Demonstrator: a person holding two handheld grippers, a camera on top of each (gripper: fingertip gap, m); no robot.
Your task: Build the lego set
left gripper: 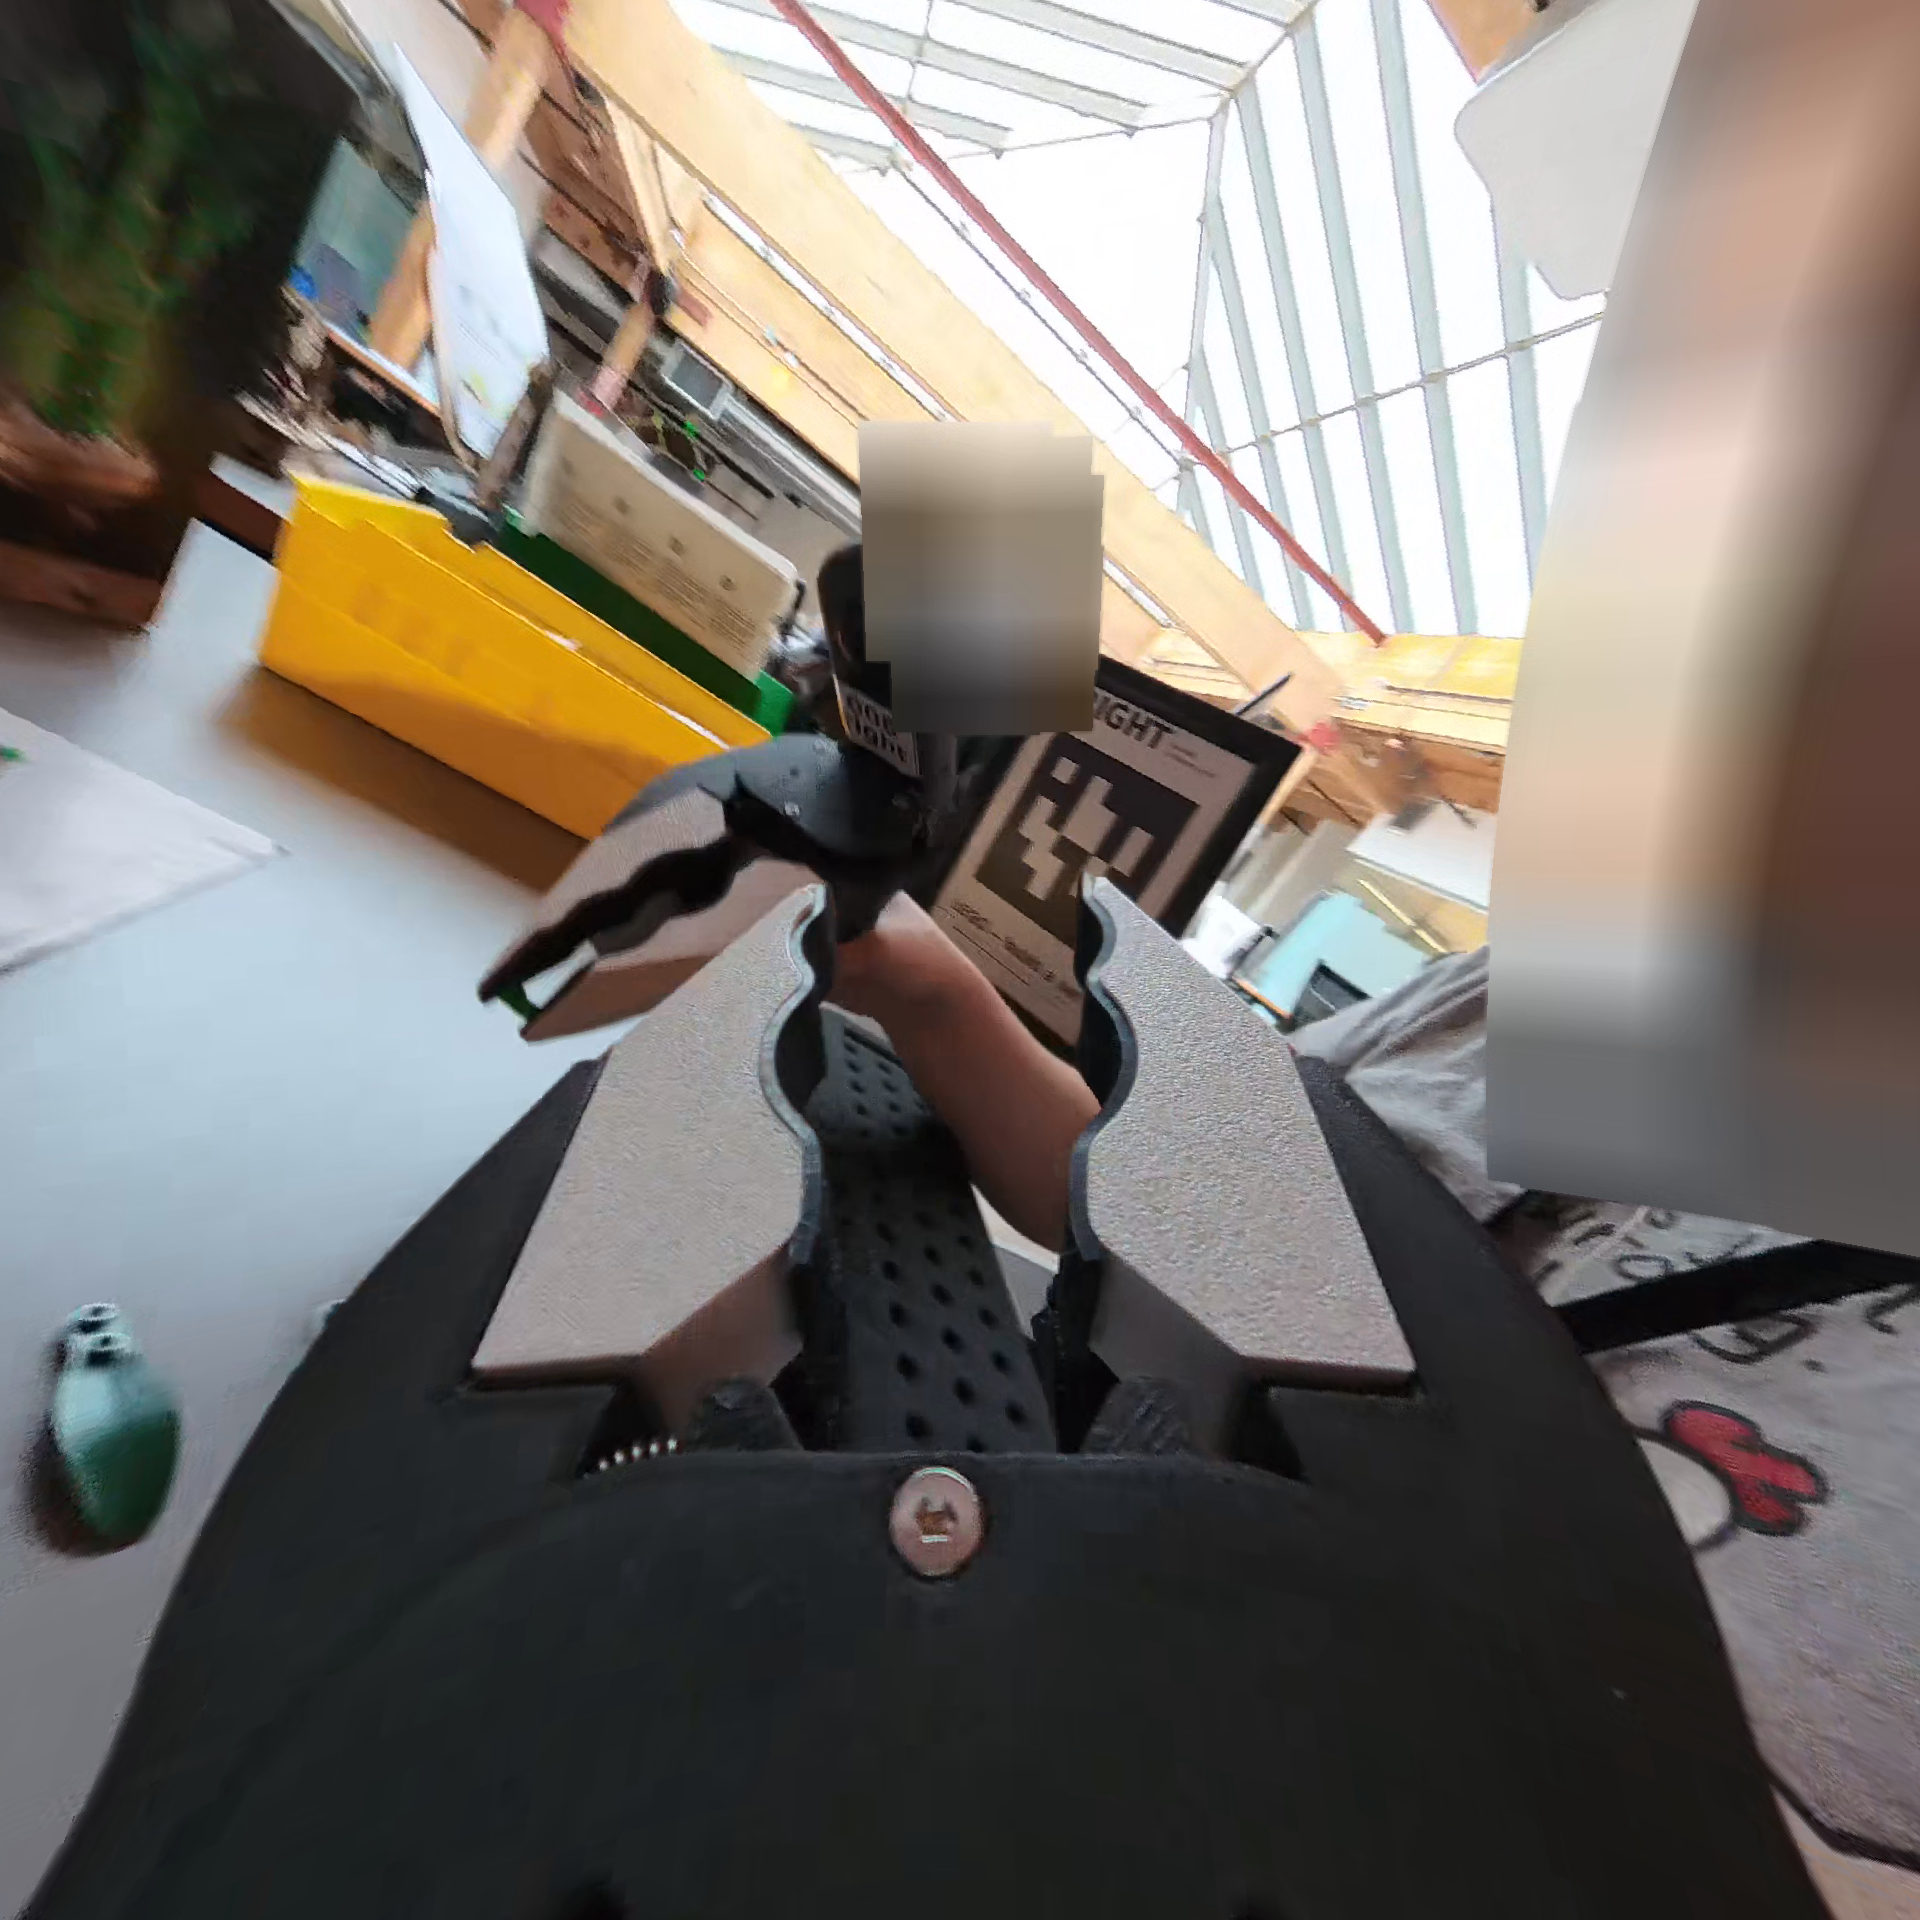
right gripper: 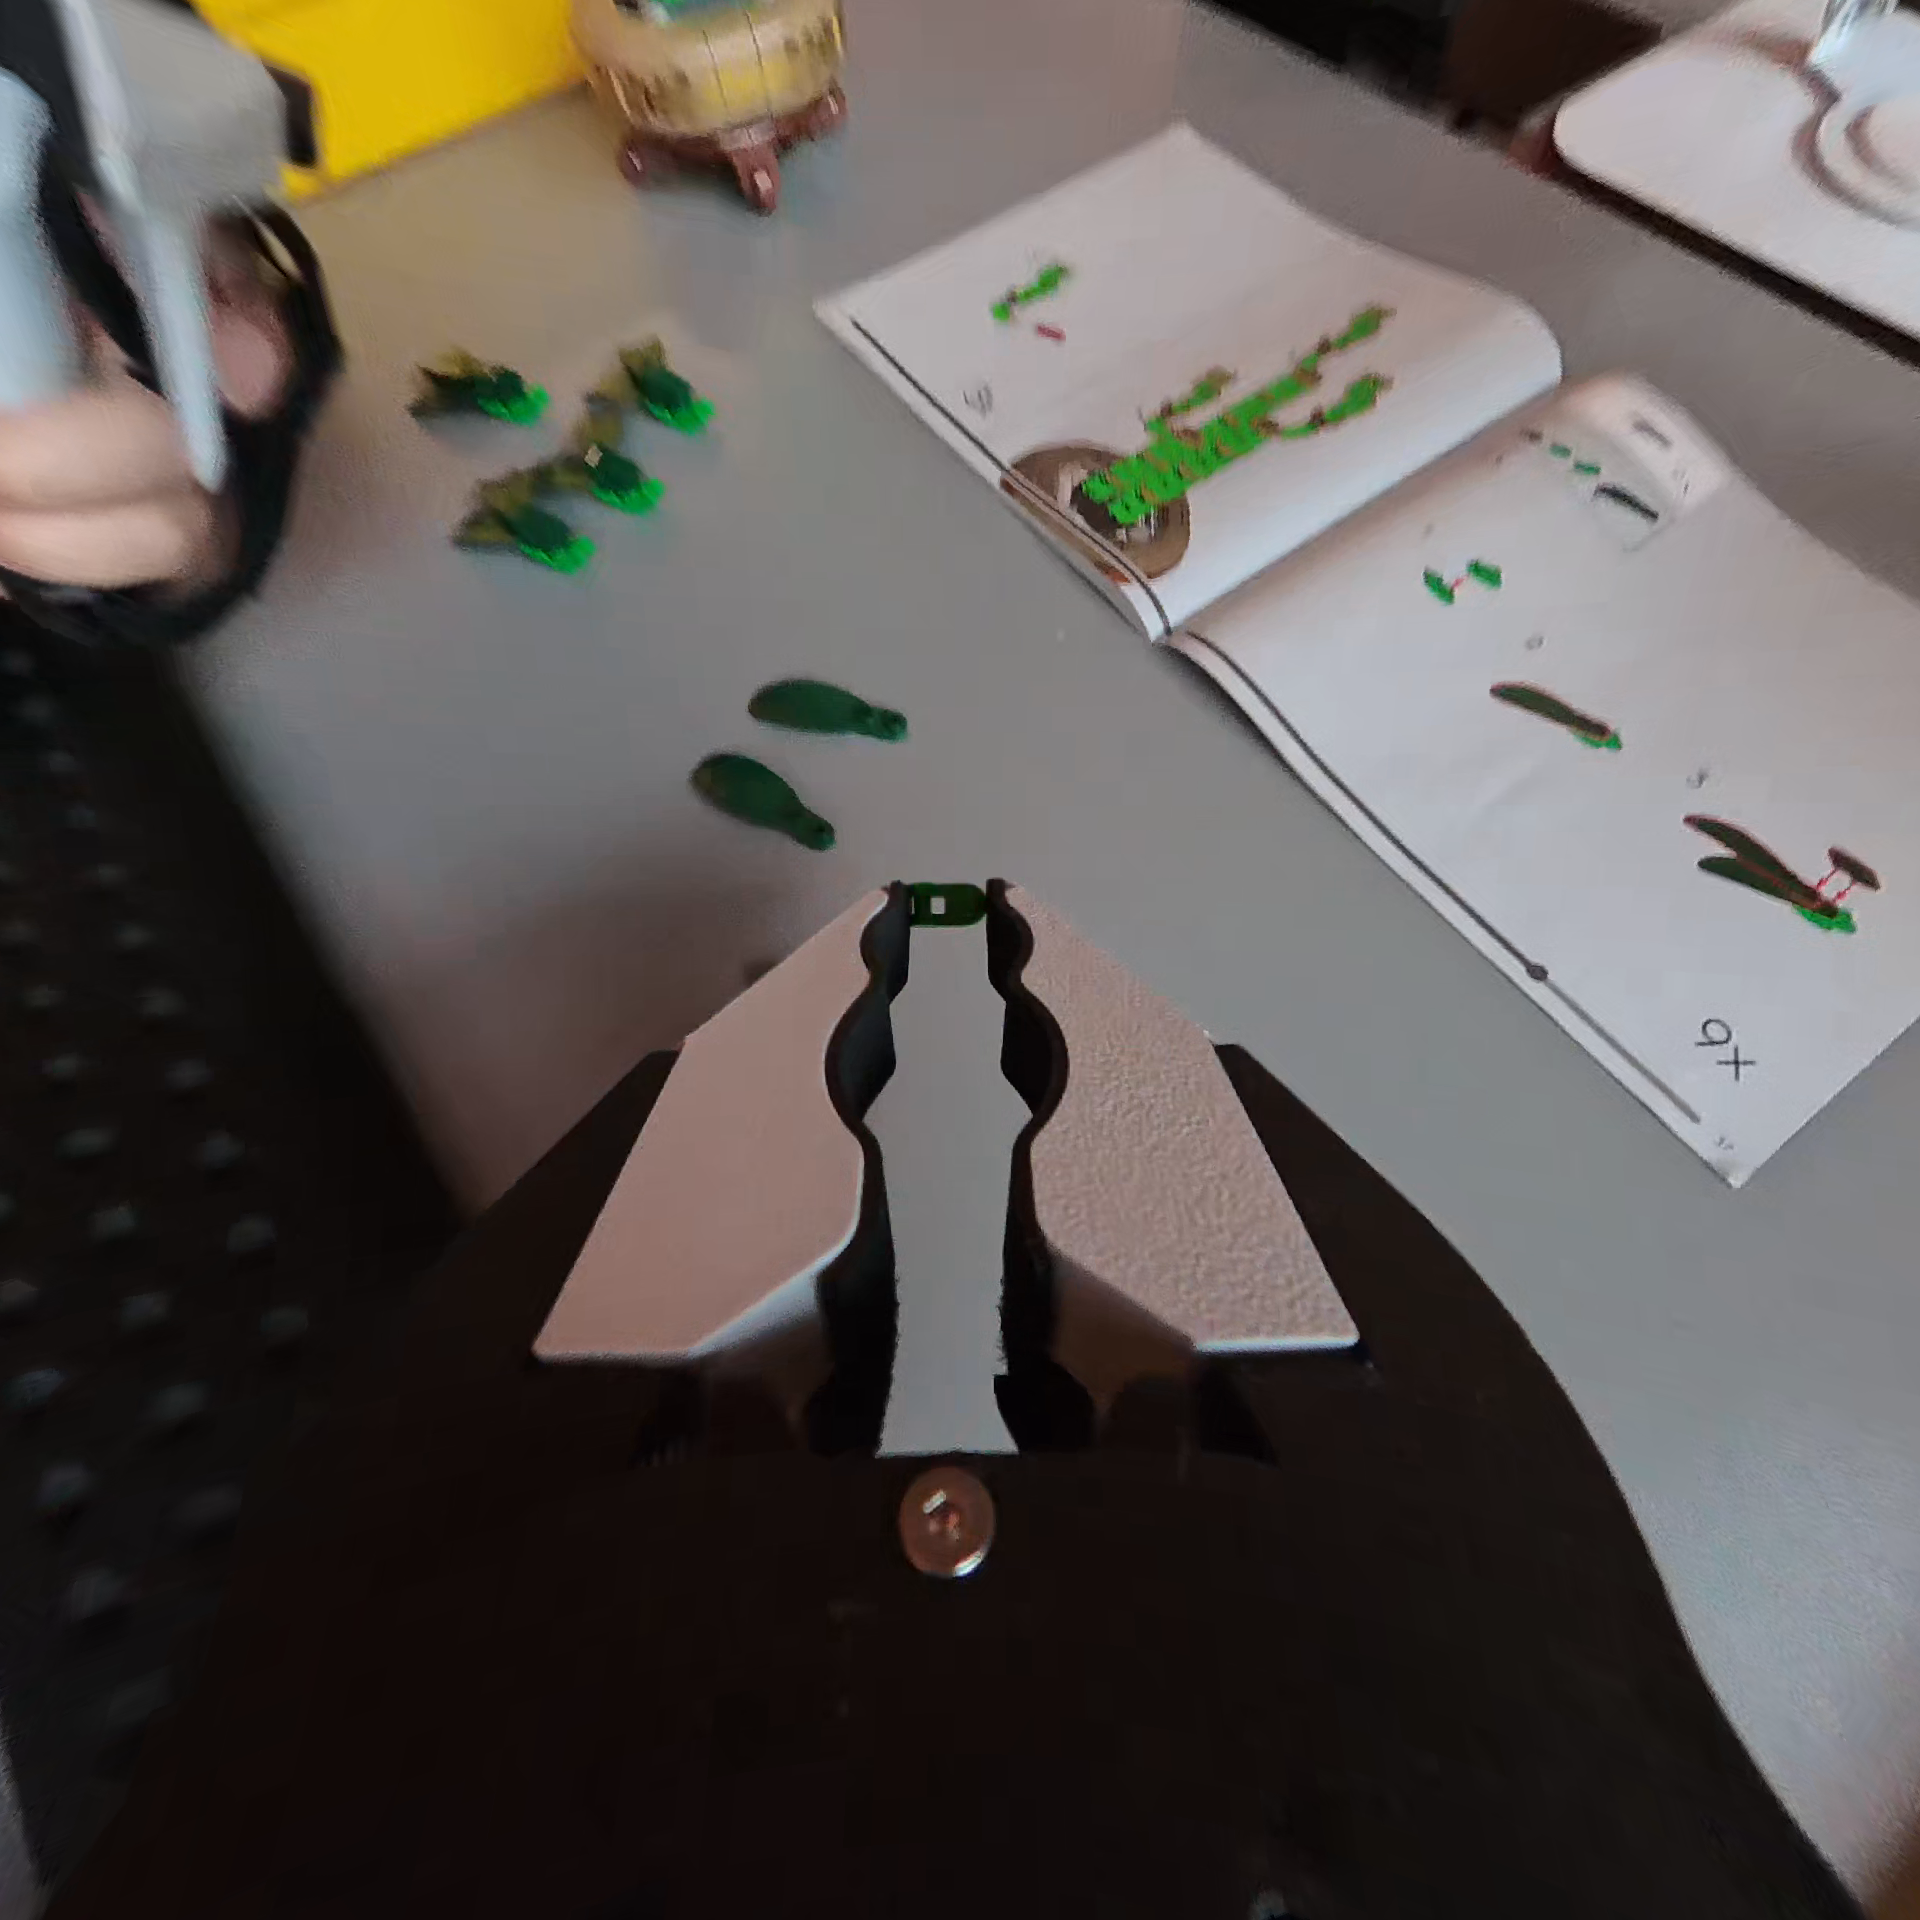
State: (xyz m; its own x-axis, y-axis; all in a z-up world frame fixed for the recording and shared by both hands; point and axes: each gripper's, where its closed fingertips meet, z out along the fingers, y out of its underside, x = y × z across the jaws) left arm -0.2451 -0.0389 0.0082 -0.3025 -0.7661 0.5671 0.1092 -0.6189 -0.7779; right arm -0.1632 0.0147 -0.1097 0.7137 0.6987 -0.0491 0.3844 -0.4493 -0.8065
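Note:
My right gripper is shut on a small bright green lego piece, pinched at the fingertips above the grey table. It also shows in the left wrist view, with the green piece sticking out at its tip. My left gripper is open and empty, raised and pointing at the right gripper and a person's forearm. Two dark green leaf pieces lie just ahead of the right gripper. Several built green leaf clusters lie farther left. One dark green leaf piece lies left of my left gripper.
An open instruction booklet lies to the right. A yellow bin and a round tan lego pot on brown feet stand at the back. A white tray is at the far right. A hand is at the left.

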